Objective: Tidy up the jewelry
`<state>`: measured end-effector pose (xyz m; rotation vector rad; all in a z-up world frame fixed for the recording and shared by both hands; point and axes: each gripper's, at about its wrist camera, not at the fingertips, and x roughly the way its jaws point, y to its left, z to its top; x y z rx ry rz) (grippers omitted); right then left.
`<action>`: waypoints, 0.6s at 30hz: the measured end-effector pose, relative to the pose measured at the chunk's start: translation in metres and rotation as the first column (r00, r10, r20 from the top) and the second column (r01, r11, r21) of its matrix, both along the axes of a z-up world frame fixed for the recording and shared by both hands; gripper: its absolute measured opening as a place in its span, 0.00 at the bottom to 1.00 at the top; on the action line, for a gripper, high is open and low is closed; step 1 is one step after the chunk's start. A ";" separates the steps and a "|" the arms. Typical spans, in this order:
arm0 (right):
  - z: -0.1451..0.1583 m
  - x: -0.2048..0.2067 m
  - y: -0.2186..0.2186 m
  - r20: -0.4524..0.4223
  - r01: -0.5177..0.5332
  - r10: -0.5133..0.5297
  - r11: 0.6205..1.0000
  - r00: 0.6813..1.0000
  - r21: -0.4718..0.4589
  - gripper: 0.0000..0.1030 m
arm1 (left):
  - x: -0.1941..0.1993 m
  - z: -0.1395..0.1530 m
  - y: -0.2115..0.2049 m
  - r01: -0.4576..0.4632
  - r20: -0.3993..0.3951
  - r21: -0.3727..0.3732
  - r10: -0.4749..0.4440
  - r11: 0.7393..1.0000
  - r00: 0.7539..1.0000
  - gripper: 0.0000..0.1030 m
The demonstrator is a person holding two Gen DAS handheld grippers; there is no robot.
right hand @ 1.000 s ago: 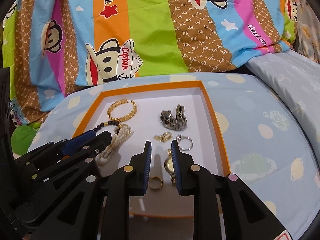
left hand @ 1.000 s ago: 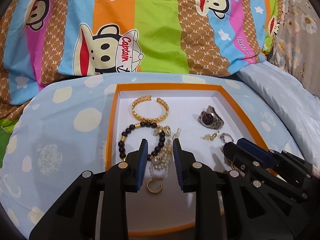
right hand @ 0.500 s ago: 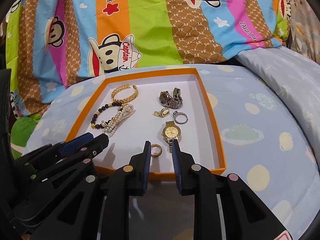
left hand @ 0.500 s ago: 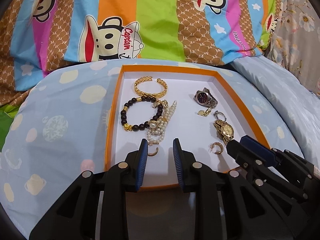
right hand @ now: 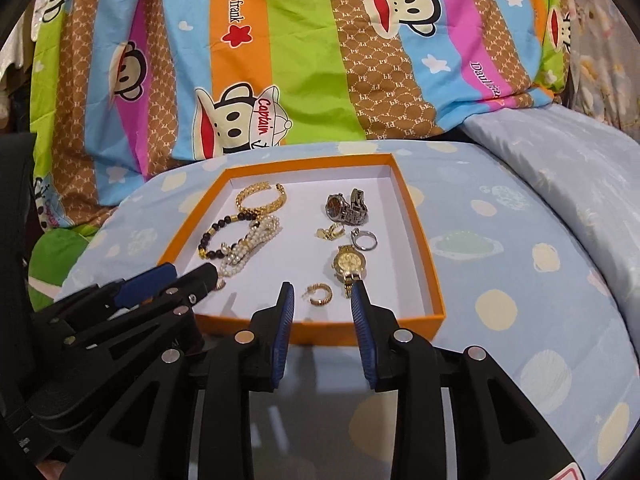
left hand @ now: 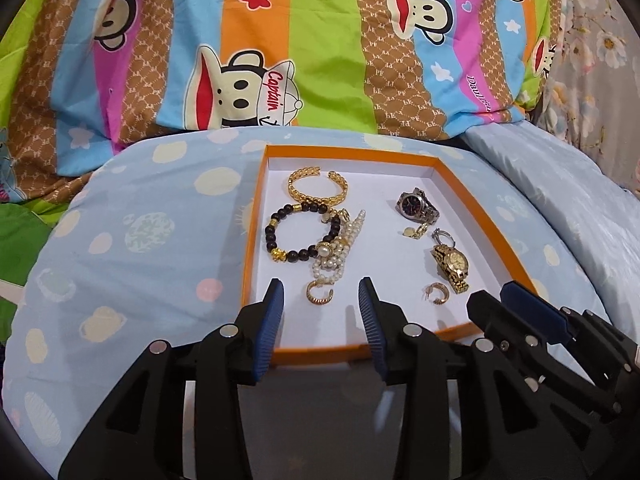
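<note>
An orange-rimmed white tray (left hand: 256, 208) (right hand: 424, 240) lies on a blue spotted cushion. It holds a gold bangle (left hand: 318, 190), a black bead bracelet (left hand: 298, 236), a pearl strand (left hand: 336, 248), a silver watch (left hand: 418, 205), a gold watch (left hand: 450, 262) (right hand: 349, 264), a silver ring (right hand: 364, 239) and two gold hoop earrings (left hand: 319, 291) (right hand: 318, 294). My left gripper (left hand: 320, 296) is open and empty just in front of one hoop. My right gripper (right hand: 322, 298) is open and empty around the other hoop, above the tray's near edge.
A striped cartoon-monkey quilt (left hand: 320, 40) rises behind the cushion. A pale blue pillow (right hand: 560, 160) lies to the right. The blue spotted cushion (left hand: 140, 240) spreads left and right of the tray.
Both grippers have pulled back from over the tray to its near edge and their jaws have opened wider. The jewelry lies where it was.
</note>
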<state>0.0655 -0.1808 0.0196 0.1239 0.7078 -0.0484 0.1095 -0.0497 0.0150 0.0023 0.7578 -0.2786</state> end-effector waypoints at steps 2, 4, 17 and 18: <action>0.002 -0.007 0.001 0.008 0.006 -0.006 1.000 1.000 -0.002 0.32 | -0.007 0.002 0.001 -0.003 0.012 0.005 0.003 1.000 1.000 0.36; 0.002 -0.015 0.001 0.013 0.009 -0.009 1.000 1.000 -0.002 0.33 | -0.015 0.004 0.001 -0.005 0.037 0.017 0.005 1.000 0.999 0.36; -0.002 -0.041 0.002 -0.008 0.027 -0.027 0.999 1.000 -0.021 0.44 | -0.042 0.000 0.009 -0.038 0.023 0.032 0.037 0.999 0.999 0.44; -0.003 -0.042 0.002 -0.009 0.032 -0.032 0.999 0.999 -0.023 0.46 | -0.043 0.000 0.010 -0.046 0.020 0.034 0.046 0.998 0.999 0.47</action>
